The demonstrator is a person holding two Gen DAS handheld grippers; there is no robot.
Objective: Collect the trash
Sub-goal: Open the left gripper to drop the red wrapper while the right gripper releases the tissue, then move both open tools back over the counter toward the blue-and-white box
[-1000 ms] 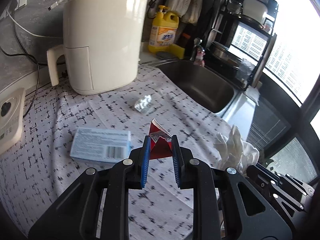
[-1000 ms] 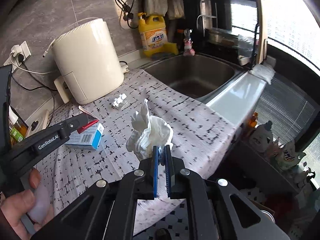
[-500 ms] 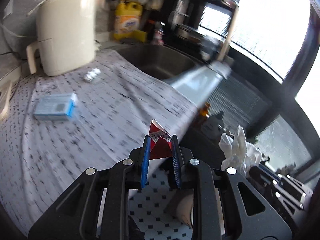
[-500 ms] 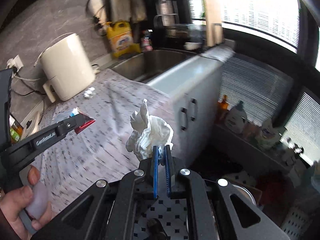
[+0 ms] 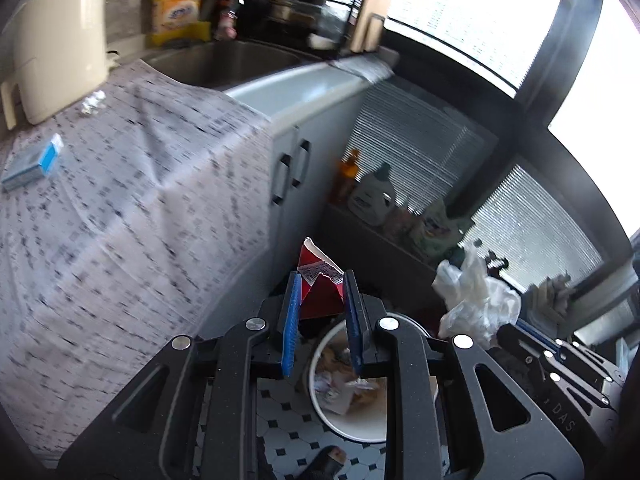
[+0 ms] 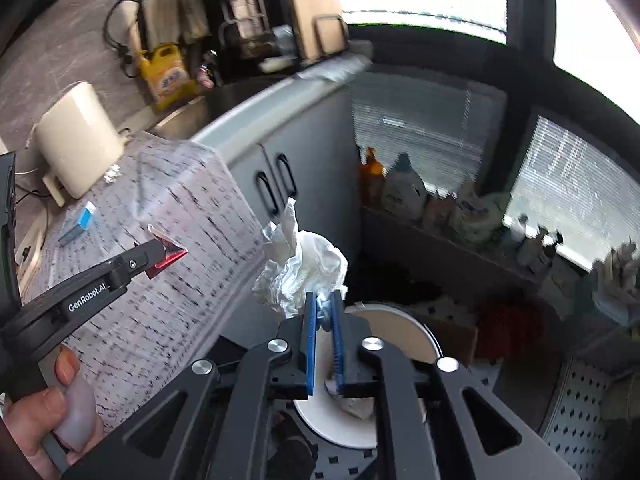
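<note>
- Trash in hand: the red wrapper (image 5: 320,292) is clamped between the fingers of the left gripper (image 5: 320,308), and the crumpled white tissue (image 6: 300,272) is pinched by the nearly closed fingers of the right gripper (image 6: 325,312).
- What has just changed: a second ago both grippers hung over the patterned counter (image 5: 120,208); half a second ago they were swinging past its edge. Now both views look down past the cabinet doors (image 5: 290,172) to the tiled floor (image 5: 288,412), with the white bin (image 5: 352,424) right under the fingers.
- The grip on each piece looks the same across all three moments; neither has slipped.
- The bin already holds crumpled scraps, and its open mouth lies below both grippers.
- Meaning for the task: the carry looks nearly finished, and I judge the next move to be letting go over the bin. The tissue is light and could drift, so the release wants to be centred over the opening.
- Left behind on the counter: a blue and white box (image 5: 34,164) and a small crinkled silvery scrap (image 5: 93,102) near the cream appliance (image 5: 60,40). These likely call for another trip.
</note>
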